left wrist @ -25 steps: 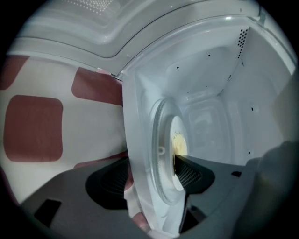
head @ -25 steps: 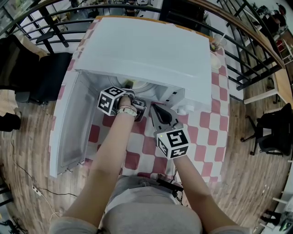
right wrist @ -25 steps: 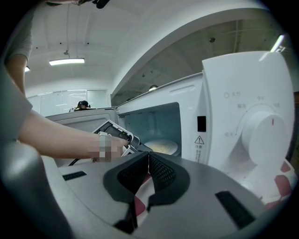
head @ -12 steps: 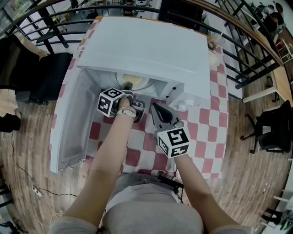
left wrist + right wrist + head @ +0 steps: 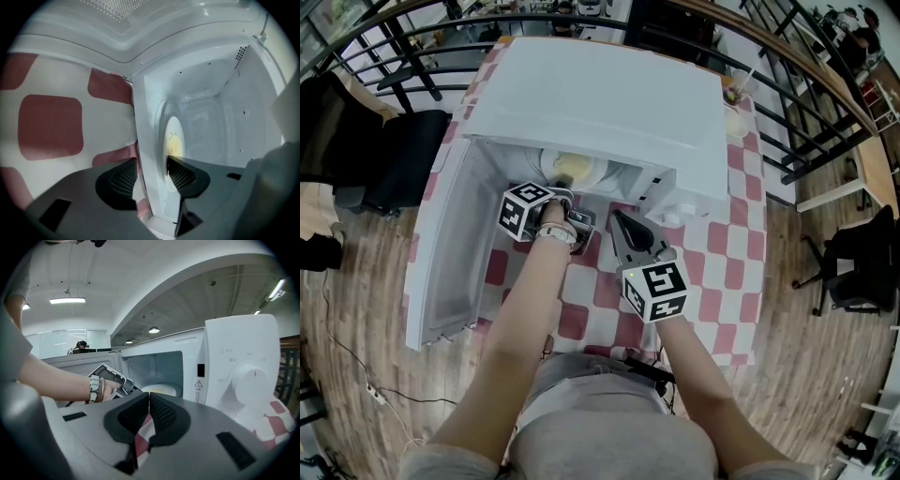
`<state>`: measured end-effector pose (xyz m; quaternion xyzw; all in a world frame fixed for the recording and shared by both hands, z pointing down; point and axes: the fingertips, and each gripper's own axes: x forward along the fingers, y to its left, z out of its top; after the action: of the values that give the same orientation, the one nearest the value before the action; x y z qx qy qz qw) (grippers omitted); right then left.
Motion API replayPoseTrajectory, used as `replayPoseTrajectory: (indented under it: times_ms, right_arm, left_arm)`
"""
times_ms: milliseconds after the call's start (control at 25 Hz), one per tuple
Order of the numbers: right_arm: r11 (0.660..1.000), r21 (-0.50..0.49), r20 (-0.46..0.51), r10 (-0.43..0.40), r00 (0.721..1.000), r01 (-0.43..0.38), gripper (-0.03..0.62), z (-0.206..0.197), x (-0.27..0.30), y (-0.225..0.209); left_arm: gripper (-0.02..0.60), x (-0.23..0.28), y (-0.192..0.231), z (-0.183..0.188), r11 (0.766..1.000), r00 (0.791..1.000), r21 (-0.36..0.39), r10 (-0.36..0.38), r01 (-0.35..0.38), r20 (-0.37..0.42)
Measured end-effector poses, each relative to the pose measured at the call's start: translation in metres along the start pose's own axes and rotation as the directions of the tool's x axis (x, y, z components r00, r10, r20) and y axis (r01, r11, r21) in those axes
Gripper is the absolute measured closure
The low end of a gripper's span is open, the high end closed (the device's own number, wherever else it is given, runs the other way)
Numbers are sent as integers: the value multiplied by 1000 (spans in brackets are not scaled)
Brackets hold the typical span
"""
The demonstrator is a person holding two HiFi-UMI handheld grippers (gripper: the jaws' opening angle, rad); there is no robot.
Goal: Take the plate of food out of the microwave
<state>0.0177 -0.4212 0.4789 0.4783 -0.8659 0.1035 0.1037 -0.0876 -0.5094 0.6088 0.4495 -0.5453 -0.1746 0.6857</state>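
Left gripper view: the left gripper (image 5: 152,177) reaches into the open microwave (image 5: 206,93). Its jaws are partly spread and have just been closing, and the gap shows the white front sill and the near rim of the plate of food (image 5: 174,140) at 1 o'clock, with neither pad visibly pressing it. In the head view the plate sits inside the cavity at 12 o'clock from that gripper, and the right gripper (image 5: 149,405) hangs outside at 4 o'clock, jaws pressed together on nothing.
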Motion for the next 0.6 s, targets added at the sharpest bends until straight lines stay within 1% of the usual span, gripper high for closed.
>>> replayPoseTrajectory:
  times_ms: [160,360,480,600]
  right_arm:
    - [1000,-5,-2,-2,1000,2,569,0,-3,-1]
    - [1000,-5,-3,-10,1000,10,569,-1,-6,-2]
    - [1000,-11,-3,-10,1000,10,569,0,-8,-2]
    - [1000,-13,-2,-14,1000,14,569,1,-10,-3]
  left_arm:
    - [411,-4,-2,0,1000,1000,6,-7,7,-3]
    - [439,-5,-5,-1,999,1000,-14,-30,29,-6]
    - [490,-7,-9,0,999,999,-18,-44,44,-5]
    - [499,-8,-11,-1,999,999,-17,-52,52,-9]
